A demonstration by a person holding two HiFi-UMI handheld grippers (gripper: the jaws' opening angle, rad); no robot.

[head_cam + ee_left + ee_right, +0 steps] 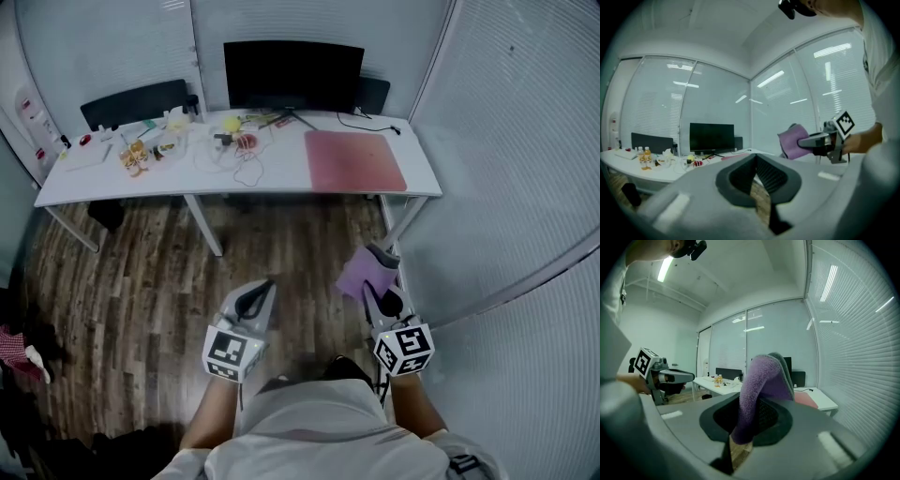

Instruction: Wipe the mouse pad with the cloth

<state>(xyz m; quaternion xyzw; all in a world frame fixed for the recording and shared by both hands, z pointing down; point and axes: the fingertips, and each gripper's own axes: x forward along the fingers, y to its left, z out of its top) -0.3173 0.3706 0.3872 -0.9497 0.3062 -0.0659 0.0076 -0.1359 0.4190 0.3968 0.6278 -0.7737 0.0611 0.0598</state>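
Note:
A pink mouse pad [354,160] lies on the right part of the white table [281,178], well ahead of both grippers. My right gripper [380,272] is shut on a purple cloth [359,274], which bulges up between the jaws as the purple cloth [761,390] in the right gripper view and shows as the purple cloth [793,141] in the left gripper view. My left gripper [262,292] hangs beside it over the wooden floor, jaws together with nothing in them. The left gripper [756,174] points toward the table; the mouse pad [806,400] shows past the cloth.
A black monitor [292,75] stands at the table's back, with cables, bottles and small clutter [178,141] to its left. Two dark chairs [136,103] sit behind. A glass wall with blinds [506,187] curves round the right side.

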